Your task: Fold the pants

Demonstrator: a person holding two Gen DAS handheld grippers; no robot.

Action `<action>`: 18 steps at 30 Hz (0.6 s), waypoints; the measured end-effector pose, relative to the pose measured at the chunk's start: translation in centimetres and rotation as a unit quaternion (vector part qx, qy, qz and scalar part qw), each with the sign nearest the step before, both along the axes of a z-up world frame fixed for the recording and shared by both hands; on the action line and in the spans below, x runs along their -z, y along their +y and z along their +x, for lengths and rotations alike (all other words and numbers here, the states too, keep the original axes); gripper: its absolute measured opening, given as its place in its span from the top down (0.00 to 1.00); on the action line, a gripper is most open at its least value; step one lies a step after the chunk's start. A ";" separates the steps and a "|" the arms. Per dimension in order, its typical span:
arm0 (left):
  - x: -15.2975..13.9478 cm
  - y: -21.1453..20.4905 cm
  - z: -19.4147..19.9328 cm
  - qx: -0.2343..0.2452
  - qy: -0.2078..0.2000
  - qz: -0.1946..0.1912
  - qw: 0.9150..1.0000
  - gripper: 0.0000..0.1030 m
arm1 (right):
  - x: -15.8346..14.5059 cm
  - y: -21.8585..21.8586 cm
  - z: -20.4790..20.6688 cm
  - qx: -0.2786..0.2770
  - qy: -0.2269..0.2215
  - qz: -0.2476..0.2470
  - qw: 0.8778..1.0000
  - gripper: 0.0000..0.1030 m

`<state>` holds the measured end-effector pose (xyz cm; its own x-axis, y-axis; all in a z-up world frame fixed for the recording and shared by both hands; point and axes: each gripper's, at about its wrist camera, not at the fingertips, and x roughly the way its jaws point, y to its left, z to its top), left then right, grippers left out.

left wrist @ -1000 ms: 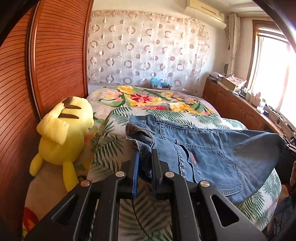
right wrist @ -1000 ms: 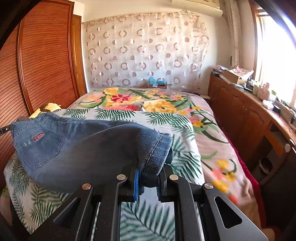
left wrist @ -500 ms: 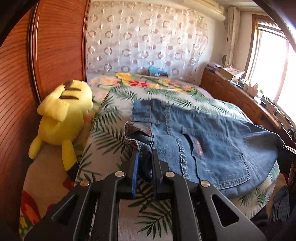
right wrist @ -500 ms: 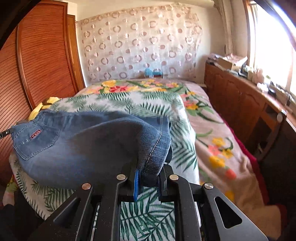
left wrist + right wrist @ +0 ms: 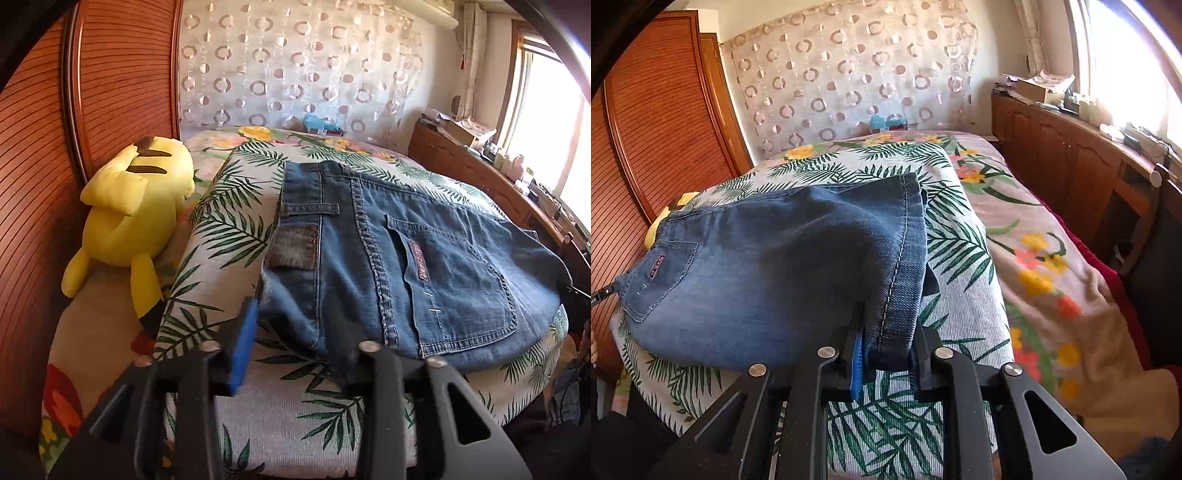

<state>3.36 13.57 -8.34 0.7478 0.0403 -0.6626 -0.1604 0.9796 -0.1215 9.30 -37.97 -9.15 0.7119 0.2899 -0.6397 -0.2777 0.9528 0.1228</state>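
Note:
Blue denim pants point(image 5: 424, 258) lie folded across the palm-leaf blanket point(image 5: 229, 236), back pocket up. My left gripper point(image 5: 293, 354) sits low at the waistband corner. Its jaws are opening wide, and the denim lies loose between them, clear of the blue pad point(image 5: 242, 343). In the right wrist view the same pants point(image 5: 775, 266) spread out to the left. My right gripper point(image 5: 888, 362) has the leg hem point(image 5: 897, 295) standing between its pads. These jaws are starting to open, with the hem still caught between them.
A yellow plush toy point(image 5: 129, 206) lies between the blanket and the wooden wardrobe point(image 5: 37, 184) on the left. A flowered bedspread point(image 5: 1034, 258) covers the bed's right side. A wooden cabinet point(image 5: 1071, 166) with clutter runs under the window.
Both grippers have sunk toward the bed and the pants now lie flat on the blanket. The left jaws have opened off the waistband. The right jaws have widened slightly around the hem.

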 end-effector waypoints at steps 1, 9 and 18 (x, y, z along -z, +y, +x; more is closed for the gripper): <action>-0.2 0.0 -0.2 0.003 -0.004 0.000 1.000 0.51 | 0.1 0.0 0.0 0.001 0.000 0.001 1.000 0.80; -0.6 -1.9 0.3 0.038 0.003 0.014 0.999 0.17 | 0.0 0.1 -0.8 0.003 -0.007 0.004 1.000 0.79; -1.5 -5.2 1.5 0.063 -0.019 0.016 0.998 0.17 | -0.9 -0.3 -2.0 0.005 -0.020 0.012 1.000 0.77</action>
<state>4.85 8.36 -6.86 0.7723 -0.0346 -0.6343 -0.0327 0.9950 -0.0941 7.32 -38.28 -8.24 0.7396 0.2976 -0.6037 -0.2732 0.9525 0.1348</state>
